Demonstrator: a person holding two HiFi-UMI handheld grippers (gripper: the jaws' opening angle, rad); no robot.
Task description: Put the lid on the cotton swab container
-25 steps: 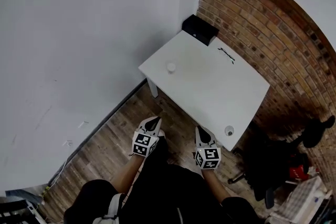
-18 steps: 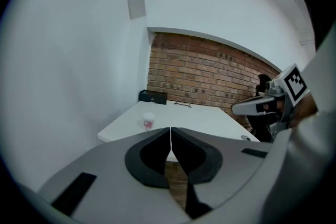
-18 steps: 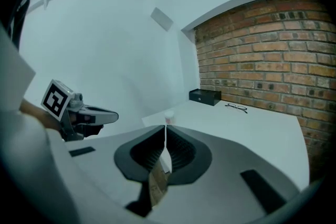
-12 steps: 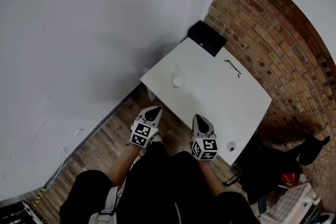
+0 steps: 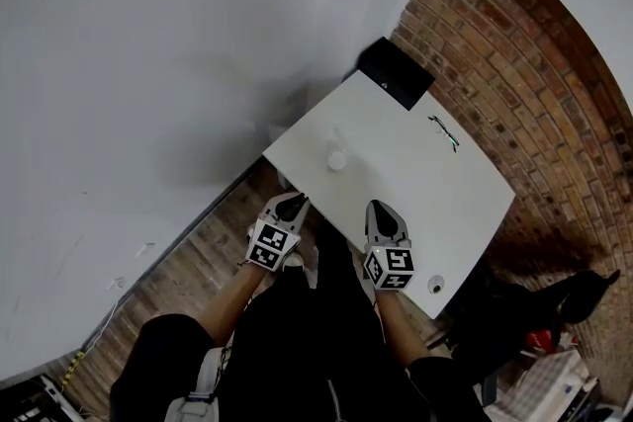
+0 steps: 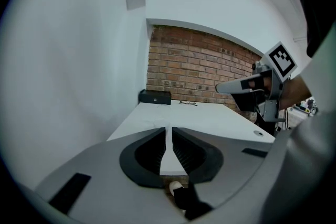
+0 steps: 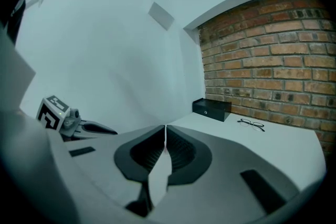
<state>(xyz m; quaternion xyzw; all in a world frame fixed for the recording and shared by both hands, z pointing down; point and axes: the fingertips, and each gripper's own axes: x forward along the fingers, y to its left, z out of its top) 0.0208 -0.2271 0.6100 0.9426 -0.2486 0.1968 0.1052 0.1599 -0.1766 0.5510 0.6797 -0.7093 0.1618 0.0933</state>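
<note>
Tiny white item [image 5: 337,159], identity unclear

Container [image 5: 337,159] on table [image 5: 415,188] near left edge; box [image 5: 396,74] at far corner, glasses [image 5: 444,131] near it.

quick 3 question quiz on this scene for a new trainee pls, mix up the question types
1. True or false: the black box stands at the far corner of the white table, by the brick wall.
2. What lies on the table near the brick wall? A) scissors B) glasses C) a mug
3. Fill in: the left gripper and the right gripper each have their jaws ____.

Key: 1 true; 2 B; 3 shut, with nothing between them.
</note>
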